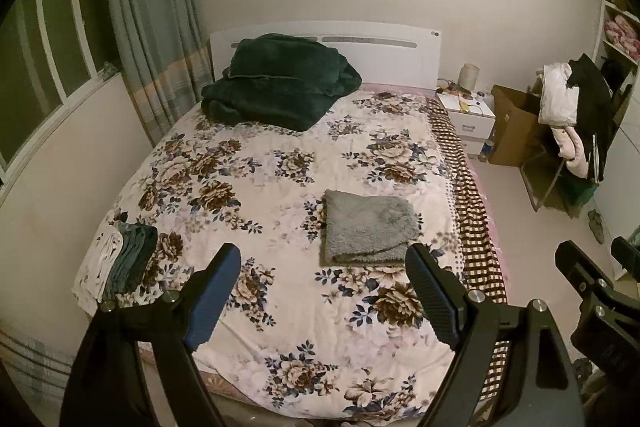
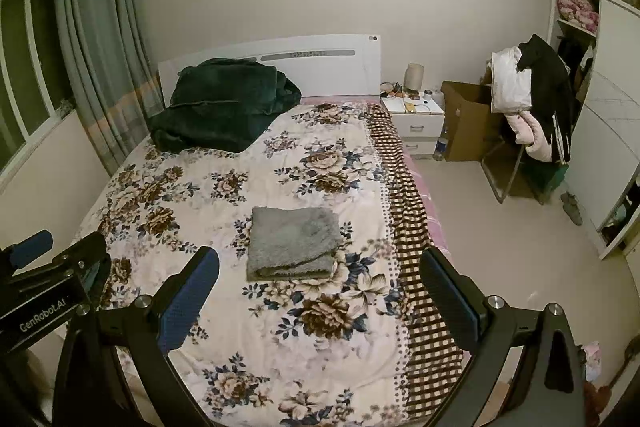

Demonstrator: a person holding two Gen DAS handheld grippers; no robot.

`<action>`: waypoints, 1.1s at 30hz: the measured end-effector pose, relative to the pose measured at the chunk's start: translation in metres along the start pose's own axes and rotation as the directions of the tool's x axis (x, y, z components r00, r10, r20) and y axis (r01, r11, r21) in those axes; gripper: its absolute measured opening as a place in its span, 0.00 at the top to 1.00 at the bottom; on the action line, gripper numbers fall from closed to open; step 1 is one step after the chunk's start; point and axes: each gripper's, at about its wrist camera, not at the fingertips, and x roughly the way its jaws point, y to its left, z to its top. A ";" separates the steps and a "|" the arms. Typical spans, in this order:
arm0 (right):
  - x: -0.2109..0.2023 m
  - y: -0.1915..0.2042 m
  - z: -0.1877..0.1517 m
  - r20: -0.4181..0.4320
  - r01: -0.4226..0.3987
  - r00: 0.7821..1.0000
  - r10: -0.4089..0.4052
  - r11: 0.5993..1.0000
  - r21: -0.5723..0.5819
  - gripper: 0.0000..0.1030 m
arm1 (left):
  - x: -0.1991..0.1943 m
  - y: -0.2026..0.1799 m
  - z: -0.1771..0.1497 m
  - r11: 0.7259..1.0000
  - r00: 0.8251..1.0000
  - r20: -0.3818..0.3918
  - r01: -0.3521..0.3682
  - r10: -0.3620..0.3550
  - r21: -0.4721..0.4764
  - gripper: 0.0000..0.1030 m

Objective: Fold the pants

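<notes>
Hovering: both tongs hang above the foot of the bed (image 1: 280,163), nothing between their fingers.
Left tongs (image 1: 324,291): spread wide, empty; blue pad on 1 finger, black ribbed pad on the other.
Right tongs (image 2: 320,297): likewise spread wide and empty, well clear of the cloth.
Pants (image 1: 366,227): the grey fleecy bundle, taken to be the pants, lies on the bed's floral cover, toward the bed's checked right edge and nearer its foot than its headboard.
Progress: by the look of it the folding is done or nearly so; the bundle is a compact rectangle with layers stacked at its near edge, and no leg or waistband trails out. Little seems left beyond tidying or setting it aside.
Texture: thick, shaggy pile, soft and bulky, likely to spring open a little if nudged.
Bed cover: thin white fabric printed with brown and blue flowers, lightly creased.
Green blanket (image 1: 280,83): plush, dark, heaped at the bed's head.
Folded stack (image 1: 120,263): white and teal garments at the bed's left near corner.
</notes>
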 end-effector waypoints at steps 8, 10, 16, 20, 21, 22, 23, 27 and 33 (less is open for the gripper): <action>0.001 -0.004 0.001 -0.009 -0.011 1.000 0.011 1.000 -0.002 0.01 | -0.004 -0.002 -0.004 1.000 1.000 0.004 -0.012 0.012 0.006 0.19; 0.002 -0.005 0.001 -0.009 -0.011 1.000 0.011 1.000 -0.002 0.01 | -0.005 -0.003 -0.006 1.000 1.000 0.003 -0.014 0.014 0.010 0.19; 0.002 -0.008 -0.001 -0.015 -0.011 1.000 0.011 1.000 0.001 0.01 | -0.007 -0.004 -0.009 1.000 1.000 0.002 -0.007 0.007 0.013 0.19; 0.002 -0.011 -0.005 -0.021 -0.007 1.000 0.007 1.000 0.005 0.01 | -0.009 -0.004 -0.009 1.000 1.000 0.002 -0.001 0.001 0.020 0.18; 0.002 -0.012 -0.006 -0.021 -0.006 1.000 0.006 1.000 0.007 0.01 | -0.010 -0.004 -0.010 1.000 1.000 0.002 0.001 -0.001 0.019 0.18; 0.002 -0.013 -0.007 -0.021 -0.005 1.000 0.005 1.000 0.009 0.00 | -0.011 -0.003 -0.010 1.000 1.000 0.004 0.001 -0.001 0.019 0.18; 0.003 -0.013 -0.007 -0.021 -0.003 1.000 0.003 1.000 0.008 0.00 | -0.011 -0.004 -0.010 1.000 1.000 0.005 0.002 -0.002 0.021 0.18; 0.004 -0.012 -0.007 -0.025 -0.008 1.000 0.008 1.000 0.003 0.00 | -0.011 -0.004 -0.010 1.000 1.000 0.001 0.002 -0.002 0.021 0.06; 0.005 -0.015 -0.010 -0.033 -0.016 0.999 0.017 1.000 0.003 0.00 | -0.016 -0.005 -0.008 1.000 1.000 0.010 0.006 -0.006 0.014 0.03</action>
